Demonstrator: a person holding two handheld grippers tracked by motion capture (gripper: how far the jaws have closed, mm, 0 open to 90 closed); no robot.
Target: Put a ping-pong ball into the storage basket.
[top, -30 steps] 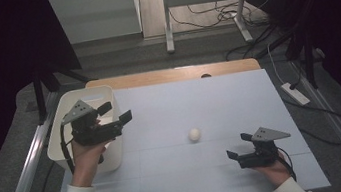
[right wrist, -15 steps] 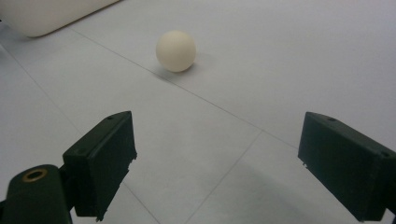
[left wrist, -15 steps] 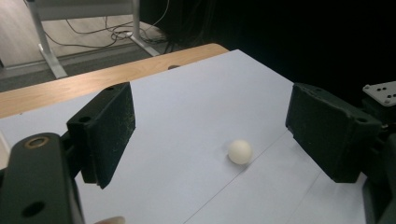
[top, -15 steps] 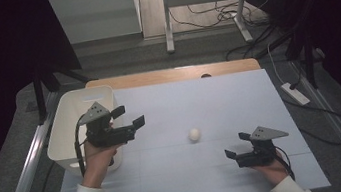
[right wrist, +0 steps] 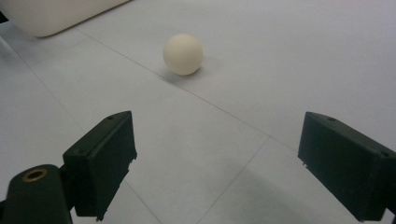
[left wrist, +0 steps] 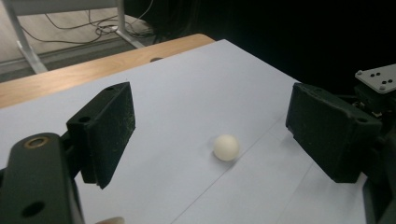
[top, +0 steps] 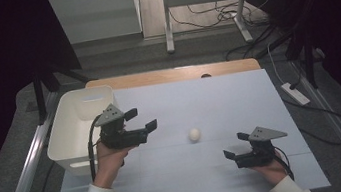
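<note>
Two grippers frame the high view: the left gripper (top: 142,119), fingers apart and empty, has left the bin (top: 75,132) toward the ball (top: 194,134) at center, likely to grab it. Left gripper view: ball lower middle on the counter (left wrist: 187,84). Right gripper view: upper center, right gripper (right wrist: 233,158) fingers apart.

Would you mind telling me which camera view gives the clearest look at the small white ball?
The right gripper view: the white ball is largest and sharpest there, with its shadow on the table. The left gripper view shows it smaller, framed between the open jaws. In the high view it is a tiny dot.
</note>
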